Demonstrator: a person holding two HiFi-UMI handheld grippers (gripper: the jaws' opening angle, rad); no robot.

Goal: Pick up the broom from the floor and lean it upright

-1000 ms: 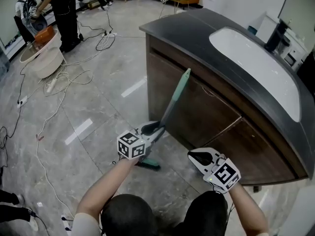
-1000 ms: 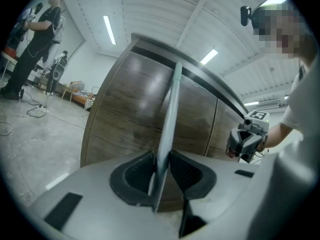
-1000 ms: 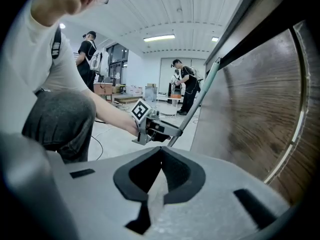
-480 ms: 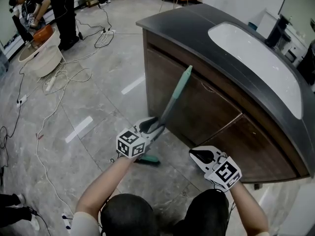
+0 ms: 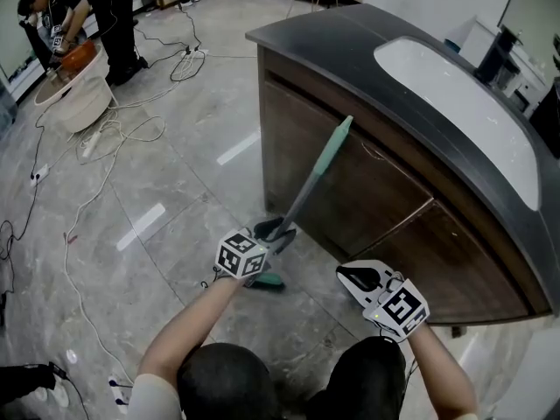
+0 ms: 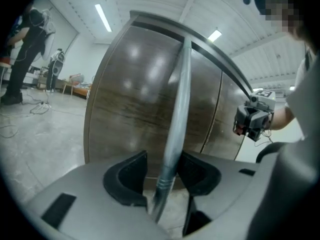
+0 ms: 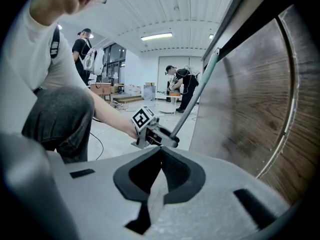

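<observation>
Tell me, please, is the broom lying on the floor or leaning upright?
Leaning upright: the broom stands on the floor, handle tip against the cabinet; the left gripper is opening its jaws around it.

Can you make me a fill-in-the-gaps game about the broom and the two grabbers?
1. The broom leans upright against the brown wooden ____ below the sink.
2. The left gripper has the broom's ____ between its jaws.
3. The right gripper holds nothing, and its jaws are ____.

Missing words: cabinet; handle, with the left gripper's jaws opening around it; shut.
</observation>
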